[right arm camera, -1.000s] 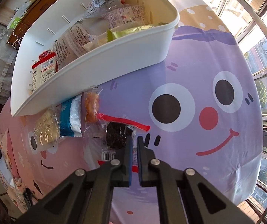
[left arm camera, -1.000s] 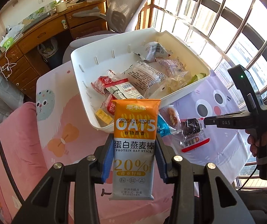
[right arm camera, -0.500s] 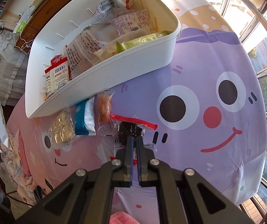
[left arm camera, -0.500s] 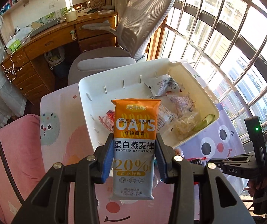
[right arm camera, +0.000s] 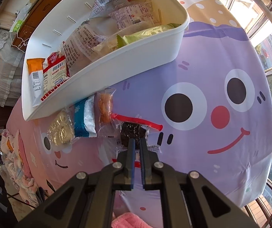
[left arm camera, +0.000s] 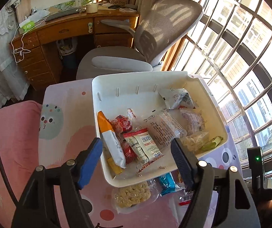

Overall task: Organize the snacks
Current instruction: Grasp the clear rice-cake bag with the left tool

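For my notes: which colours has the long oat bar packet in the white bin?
Orange and white oat bar packet; right wrist view.

Snack packets [left arm camera: 155, 131] lie inside the bin [left arm camera: 147, 178] on the surface [right arm camera: 202, 60]; four more packets [right arm camera: 82, 121] line up just outside the bin's near wall.

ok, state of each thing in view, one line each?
left gripper: jaws have just been opening, nothing between them
right gripper: jaws shut on the dark snack packet
orange oat bar: lying in the white bin, released
white bin: on the table, holds many packets
rice cracker, blue packet: on the cloth outside the bin
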`<action>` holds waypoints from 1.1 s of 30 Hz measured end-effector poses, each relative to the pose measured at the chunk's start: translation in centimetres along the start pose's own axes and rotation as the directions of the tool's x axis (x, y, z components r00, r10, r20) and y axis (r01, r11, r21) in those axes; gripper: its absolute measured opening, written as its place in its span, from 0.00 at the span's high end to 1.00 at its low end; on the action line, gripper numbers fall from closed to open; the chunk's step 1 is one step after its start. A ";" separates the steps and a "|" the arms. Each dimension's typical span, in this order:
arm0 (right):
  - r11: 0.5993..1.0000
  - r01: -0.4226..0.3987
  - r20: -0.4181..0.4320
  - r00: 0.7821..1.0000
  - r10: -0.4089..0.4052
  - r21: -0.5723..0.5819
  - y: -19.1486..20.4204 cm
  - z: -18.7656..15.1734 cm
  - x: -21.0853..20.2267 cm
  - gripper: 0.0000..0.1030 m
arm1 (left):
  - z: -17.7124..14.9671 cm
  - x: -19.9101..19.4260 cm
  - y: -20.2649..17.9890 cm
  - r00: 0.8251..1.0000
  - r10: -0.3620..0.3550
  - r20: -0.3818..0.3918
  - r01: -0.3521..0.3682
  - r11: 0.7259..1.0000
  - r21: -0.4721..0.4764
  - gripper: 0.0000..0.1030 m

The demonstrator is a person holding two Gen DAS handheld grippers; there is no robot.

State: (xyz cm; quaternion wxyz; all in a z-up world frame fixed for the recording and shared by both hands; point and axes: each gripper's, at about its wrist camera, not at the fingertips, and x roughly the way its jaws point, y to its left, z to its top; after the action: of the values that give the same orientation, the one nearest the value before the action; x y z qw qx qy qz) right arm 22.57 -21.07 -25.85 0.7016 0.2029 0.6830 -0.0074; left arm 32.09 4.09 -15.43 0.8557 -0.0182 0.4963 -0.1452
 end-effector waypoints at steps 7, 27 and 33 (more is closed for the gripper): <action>0.999 -0.012 -0.011 1.000 0.012 0.030 0.2 -0.6 0.1 0.70 | -3.0 -0.9 3.4 0.997 -0.004 -0.073 -0.010 0.982 -0.187 0.21; 0.979 0.017 0.068 0.997 -0.031 0.202 -0.9 -3.2 1.9 0.42 | -11.5 6.1 1.6 0.960 0.013 -0.278 -0.108 0.938 -0.329 0.06; 0.979 0.090 0.072 0.992 -0.105 0.185 -0.5 -3.6 2.9 0.42 | -12.5 8.6 1.7 0.942 0.042 -0.334 -0.165 0.923 -0.348 0.06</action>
State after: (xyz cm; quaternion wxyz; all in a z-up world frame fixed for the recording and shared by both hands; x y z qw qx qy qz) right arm 19.20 -19.71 -28.76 0.7064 0.2316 0.6593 -0.1121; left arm 25.83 4.84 -29.32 0.7515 -0.1293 0.6470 -0.0037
